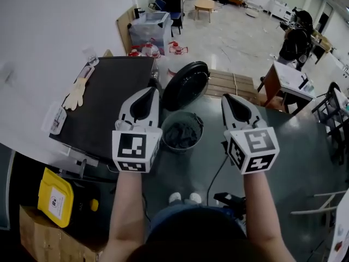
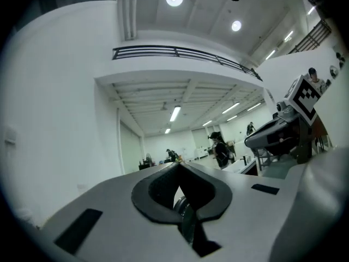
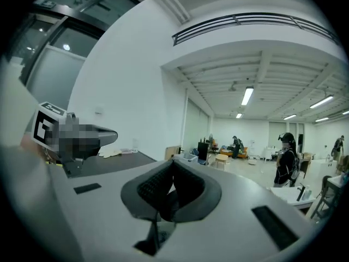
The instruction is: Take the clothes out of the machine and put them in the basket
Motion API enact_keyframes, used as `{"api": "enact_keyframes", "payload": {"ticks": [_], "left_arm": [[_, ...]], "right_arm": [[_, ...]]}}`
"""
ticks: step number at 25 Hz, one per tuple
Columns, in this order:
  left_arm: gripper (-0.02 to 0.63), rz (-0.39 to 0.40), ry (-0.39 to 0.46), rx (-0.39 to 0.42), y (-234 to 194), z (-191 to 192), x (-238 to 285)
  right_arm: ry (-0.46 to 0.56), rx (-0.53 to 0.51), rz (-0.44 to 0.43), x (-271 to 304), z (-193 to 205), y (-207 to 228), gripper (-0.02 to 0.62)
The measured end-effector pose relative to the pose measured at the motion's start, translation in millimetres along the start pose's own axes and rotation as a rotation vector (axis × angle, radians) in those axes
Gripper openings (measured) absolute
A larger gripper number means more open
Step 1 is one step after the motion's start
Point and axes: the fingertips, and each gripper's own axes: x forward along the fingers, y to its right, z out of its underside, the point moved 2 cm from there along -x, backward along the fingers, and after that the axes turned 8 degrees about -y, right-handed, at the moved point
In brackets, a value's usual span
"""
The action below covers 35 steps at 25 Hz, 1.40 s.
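Both grippers are held up level in front of me, side by side, with nothing in them. My left gripper has its jaws closed tip to tip, and so has my right gripper. Below and between them on the floor stands a round grey basket with dark clothes inside. Just behind the basket the machine's round dark door hangs open. The machine is the black-topped box at the left; its drum opening is hidden by my left gripper.
A pale glove lies on the machine's top. A yellow container and a cardboard box sit at the lower left. A wooden pallet lies beyond the basket, a desk stands at right, and a cable runs across the floor.
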Motion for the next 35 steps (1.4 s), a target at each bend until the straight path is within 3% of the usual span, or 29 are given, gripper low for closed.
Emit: {"api": "enact_keyframes", "payload": {"ticks": [13, 21, 35], "left_arm": [[0.000, -0.093, 0.101, 0.024, -14, -35, 6], [0.000, -0.097, 0.098, 0.065, -11, -42, 5], [0.000, -0.121, 0.081, 0.045, -16, -48, -11]], "right_arm": [[0.119, -0.124, 0.018, -11, -30, 20, 0.000], [0.102, -0.157, 0.012, -18, -30, 21, 0.000], [0.112, -0.186, 0.026, -33, -42, 15, 0.000]]}}
